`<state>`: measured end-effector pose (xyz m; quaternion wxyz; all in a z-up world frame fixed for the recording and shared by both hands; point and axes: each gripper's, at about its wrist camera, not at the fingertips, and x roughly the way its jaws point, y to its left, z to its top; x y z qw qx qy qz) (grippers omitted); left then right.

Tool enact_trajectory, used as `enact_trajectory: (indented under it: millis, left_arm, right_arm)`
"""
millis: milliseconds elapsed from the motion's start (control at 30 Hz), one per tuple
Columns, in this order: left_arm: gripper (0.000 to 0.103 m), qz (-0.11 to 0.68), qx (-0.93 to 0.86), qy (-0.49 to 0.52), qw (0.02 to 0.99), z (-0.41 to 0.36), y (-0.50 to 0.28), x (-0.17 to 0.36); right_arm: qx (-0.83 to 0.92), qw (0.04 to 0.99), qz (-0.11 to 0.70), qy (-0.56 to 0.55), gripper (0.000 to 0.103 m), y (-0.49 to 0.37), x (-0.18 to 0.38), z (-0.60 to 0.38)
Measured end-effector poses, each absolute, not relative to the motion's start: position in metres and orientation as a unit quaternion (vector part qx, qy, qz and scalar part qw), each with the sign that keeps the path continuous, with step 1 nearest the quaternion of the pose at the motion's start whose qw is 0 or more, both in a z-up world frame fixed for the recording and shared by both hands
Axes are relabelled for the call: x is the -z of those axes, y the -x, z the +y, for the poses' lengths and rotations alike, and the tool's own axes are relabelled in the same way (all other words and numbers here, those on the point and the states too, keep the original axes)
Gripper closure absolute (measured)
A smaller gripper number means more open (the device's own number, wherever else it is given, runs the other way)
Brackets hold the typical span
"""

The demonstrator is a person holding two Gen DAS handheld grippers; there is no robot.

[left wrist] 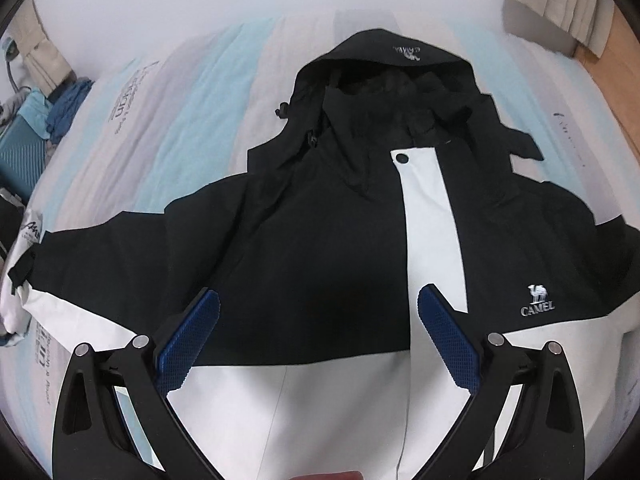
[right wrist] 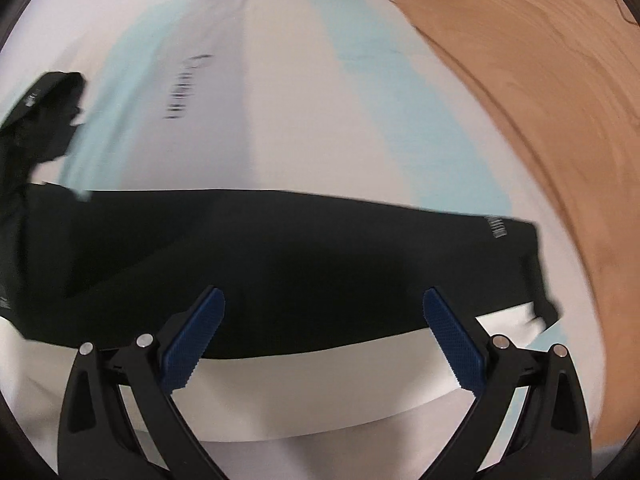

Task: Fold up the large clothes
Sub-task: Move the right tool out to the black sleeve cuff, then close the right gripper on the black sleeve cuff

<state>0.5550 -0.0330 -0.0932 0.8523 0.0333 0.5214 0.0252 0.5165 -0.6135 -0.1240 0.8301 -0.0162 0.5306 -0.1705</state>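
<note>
A black and white hooded jacket (left wrist: 320, 240) lies face up on the bed, zipped, hood (left wrist: 384, 80) at the far end, sleeves spread left and right. A camel logo (left wrist: 537, 300) marks its chest. My left gripper (left wrist: 319, 304) hovers open over the jacket's front, nothing between its blue pads (left wrist: 188, 344). In the right wrist view the jacket's right sleeve (right wrist: 280, 256) stretches across the frame, black above, white below, its cuff (right wrist: 516, 240) toward the bed's right edge. My right gripper (right wrist: 324, 308) hangs open above that sleeve, holding nothing.
The bed cover (left wrist: 192, 128) is striped white, grey and pale blue with printed text. Wooden floor (right wrist: 540, 100) runs along the bed's right side. A teal suitcase with clothes (left wrist: 24, 136) stands at the left. Beige curtains (left wrist: 568, 4) hang at the far right.
</note>
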Motion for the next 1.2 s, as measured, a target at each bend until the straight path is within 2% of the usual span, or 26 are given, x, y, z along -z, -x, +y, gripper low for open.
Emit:
enact_trajectory:
  millis: [167,400,500,567,700,767,900,1000,1033,1067,1200]
  left_arm:
    - [0.006,0.532,-0.026,-0.033,0.845,-0.046,-0.567,0.113]
    - [0.006,0.541,-0.032,-0.069,0.837,-0.053,-0.565,0.135]
    - [0.006,0.550,-0.041,-0.063,0.831,-0.046,-0.559,0.141]
    - [0.006,0.560,-0.043,-0.072,0.824,-0.045,-0.556,0.147]
    - [0.006,0.565,-0.039,-0.082,0.820,-0.048,-0.552,0.151]
    - [0.006,0.569,-0.043,-0.085,0.817,-0.050,-0.550,0.154]
    - [0.006,0.570,-0.040,-0.087,0.816,-0.053,-0.549,0.154]
    - [0.006,0.568,-0.044,-0.079,0.818,-0.051,-0.549,0.154]
    - [0.006,0.570,-0.046,-0.074,0.817,-0.050,-0.548,0.154]
    - [0.006,0.570,-0.049,-0.071,0.817,-0.049,-0.548,0.155]
    - [0.006,0.571,-0.053,-0.072,0.816,-0.050,-0.547,0.156]
  right_arm:
    - [0.189,0.820,0.539,0.045,0.007,-0.512,0.130,-0.690]
    - [0.238,0.799,0.553,0.001,0.007,-0.473,0.137,-0.815]
    - [0.241,0.791,0.559,-0.052,0.008,-0.458,0.147,-0.857]
    - [0.227,0.786,0.568,-0.090,0.022,-0.452,0.155,-0.875]
    - [0.194,0.789,0.575,-0.096,0.040,-0.447,0.161,-0.876]
    - [0.183,0.793,0.574,-0.093,0.043,-0.446,0.164,-0.873]
    - [0.182,0.795,0.570,-0.103,0.036,-0.448,0.174,-0.882]
    - [0.187,0.795,0.567,-0.108,0.035,-0.444,0.178,-0.887]
    - [0.192,0.794,0.568,-0.104,0.038,-0.443,0.178,-0.885]
    - [0.192,0.794,0.567,-0.107,0.045,-0.443,0.176,-0.884]
    - [0.189,0.789,0.572,-0.119,0.065,-0.440,0.172,-0.887]
